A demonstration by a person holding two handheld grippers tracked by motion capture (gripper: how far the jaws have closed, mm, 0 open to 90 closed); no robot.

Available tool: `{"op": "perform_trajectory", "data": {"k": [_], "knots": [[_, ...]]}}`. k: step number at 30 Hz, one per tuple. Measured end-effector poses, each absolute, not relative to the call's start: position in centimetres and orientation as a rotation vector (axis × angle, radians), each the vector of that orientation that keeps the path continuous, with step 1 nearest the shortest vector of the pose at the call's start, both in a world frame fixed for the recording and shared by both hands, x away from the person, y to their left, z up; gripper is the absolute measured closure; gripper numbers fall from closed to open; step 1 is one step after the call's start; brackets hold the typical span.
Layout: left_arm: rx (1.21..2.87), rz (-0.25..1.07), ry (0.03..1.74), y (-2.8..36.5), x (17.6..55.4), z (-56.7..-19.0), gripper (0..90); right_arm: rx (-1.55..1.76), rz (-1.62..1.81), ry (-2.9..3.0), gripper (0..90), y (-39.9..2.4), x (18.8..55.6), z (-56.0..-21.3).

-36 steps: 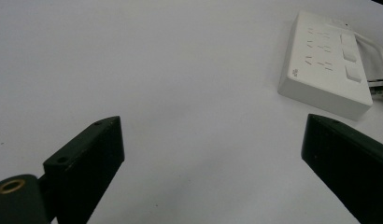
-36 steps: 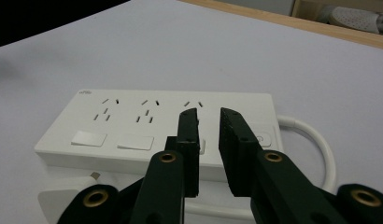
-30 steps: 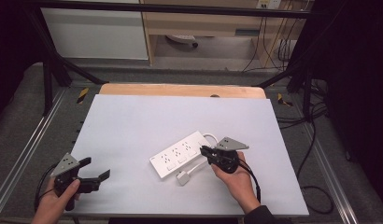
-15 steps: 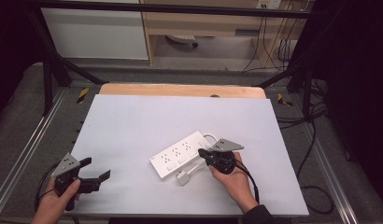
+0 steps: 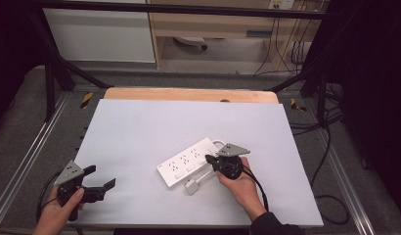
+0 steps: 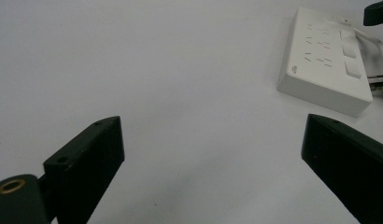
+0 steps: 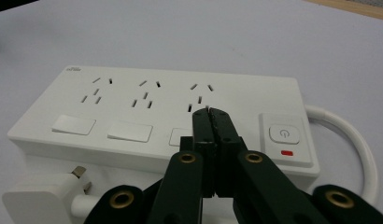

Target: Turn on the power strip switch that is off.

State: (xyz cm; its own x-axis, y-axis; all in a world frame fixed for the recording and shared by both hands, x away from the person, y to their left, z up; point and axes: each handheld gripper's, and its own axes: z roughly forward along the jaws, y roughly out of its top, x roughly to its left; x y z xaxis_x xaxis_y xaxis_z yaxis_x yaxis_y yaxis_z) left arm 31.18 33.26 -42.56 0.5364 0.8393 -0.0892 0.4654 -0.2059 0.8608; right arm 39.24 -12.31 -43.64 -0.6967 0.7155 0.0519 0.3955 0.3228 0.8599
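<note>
Right hand-held gripper (image 7: 209,111) fully closed, empty, tips over power strip (image 7: 180,112); plug (image 7: 40,198) partly cut off. Left hand-held gripper (image 5: 101,178) wide open, empty. Unchanged from earlier frame.

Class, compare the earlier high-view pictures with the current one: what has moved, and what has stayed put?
Almost nothing moved. The right gripper stays shut over the power strip, at most edging slightly. The left gripper stays open at the table's near left. Strip and plug are unmoved.

Each hand-held gripper (image 5: 100,188) is black — brass-coloured screws at the jaw pivots, a grey three-cornered plate on top, a black cable trailing.
</note>
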Motion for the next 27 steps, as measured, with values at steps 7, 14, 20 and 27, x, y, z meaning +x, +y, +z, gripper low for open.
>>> {"op": "perform_trajectory", "data": {"k": [7, 14, 20, 27], "knots": [[1.847, 0.505, 1.074, 33.3, 31.2, -42.6, 6.1, 0.988, 1.314, 2.257, 90.0, -11.8, 39.7, -43.8], [1.847, 0.504, 1.074, 33.3, 31.2, -42.6, 6.1, 0.999, 1.299, 2.265, 90.0, -11.4, 40.2, -44.2], [1.848, 0.503, 1.073, 33.3, 31.2, -42.6, 6.1, 1.011, 1.295, 2.260, 90.0, -11.4, 40.6, -44.4], [1.849, 0.500, 1.073, 33.2, 31.2, -42.6, 6.1, 1.020, 1.292, 2.265, 90.0, -11.5, 40.7, -44.5]]}}
